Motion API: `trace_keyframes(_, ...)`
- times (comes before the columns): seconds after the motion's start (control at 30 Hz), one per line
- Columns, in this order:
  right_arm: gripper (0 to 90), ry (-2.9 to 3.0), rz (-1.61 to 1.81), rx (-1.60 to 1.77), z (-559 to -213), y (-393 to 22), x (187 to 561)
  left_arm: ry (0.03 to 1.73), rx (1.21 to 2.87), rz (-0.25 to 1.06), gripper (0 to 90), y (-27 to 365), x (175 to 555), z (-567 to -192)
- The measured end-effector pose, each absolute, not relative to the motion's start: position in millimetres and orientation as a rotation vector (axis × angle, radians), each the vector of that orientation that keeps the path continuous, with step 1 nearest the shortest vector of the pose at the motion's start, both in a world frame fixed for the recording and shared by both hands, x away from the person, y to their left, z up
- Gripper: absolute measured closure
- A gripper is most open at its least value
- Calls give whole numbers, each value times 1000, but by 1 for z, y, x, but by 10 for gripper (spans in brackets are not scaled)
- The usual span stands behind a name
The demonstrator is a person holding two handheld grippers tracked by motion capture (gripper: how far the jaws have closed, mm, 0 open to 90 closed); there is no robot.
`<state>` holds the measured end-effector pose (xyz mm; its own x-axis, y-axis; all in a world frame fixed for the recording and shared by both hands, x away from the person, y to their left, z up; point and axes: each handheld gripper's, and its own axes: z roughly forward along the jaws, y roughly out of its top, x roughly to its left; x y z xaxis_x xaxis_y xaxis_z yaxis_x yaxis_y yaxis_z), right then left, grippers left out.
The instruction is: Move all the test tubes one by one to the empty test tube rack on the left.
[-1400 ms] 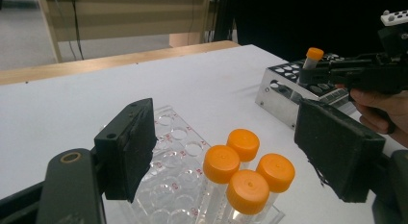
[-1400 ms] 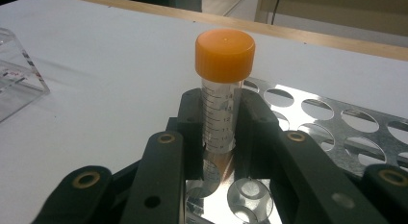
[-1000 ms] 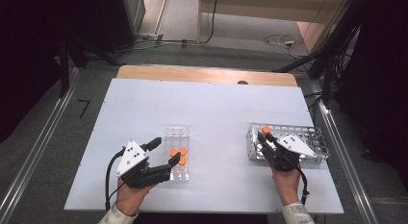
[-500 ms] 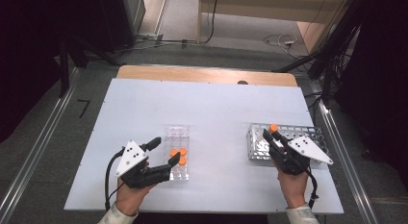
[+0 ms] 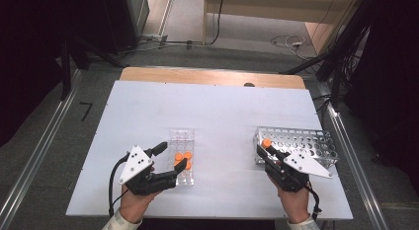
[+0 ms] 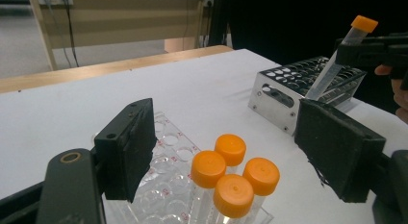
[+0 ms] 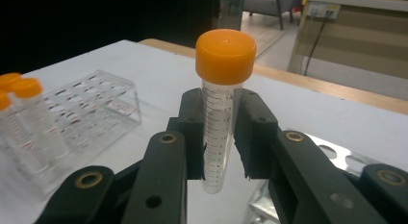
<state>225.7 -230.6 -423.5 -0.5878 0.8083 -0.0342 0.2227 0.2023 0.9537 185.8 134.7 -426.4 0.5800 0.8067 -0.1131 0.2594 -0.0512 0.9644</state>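
My right gripper is shut on a clear graduated tube with an orange cap. It holds the tube upright in the air over the left end of the metal rack. The left gripper view shows that tube slanting above the rack. My left gripper is open, its jaws standing wide on either side of the near end of a clear plastic rack. Several orange-capped tubes stand in that clear rack, and the right pad is well apart from it.
The white table top has a wooden strip along its far edge. Metal rails run down both sides of the table. The metal rack's holes lie just behind the held tube.
My right gripper has risen with the tube and shifted toward the metal rack's left end. The left gripper has stayed in place.
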Motion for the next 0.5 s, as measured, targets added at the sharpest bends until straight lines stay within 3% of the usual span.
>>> trace_keyframes(0.5,718,2112,1432,853,-437,-196,209,880,1622,547,224,126,181,-426)
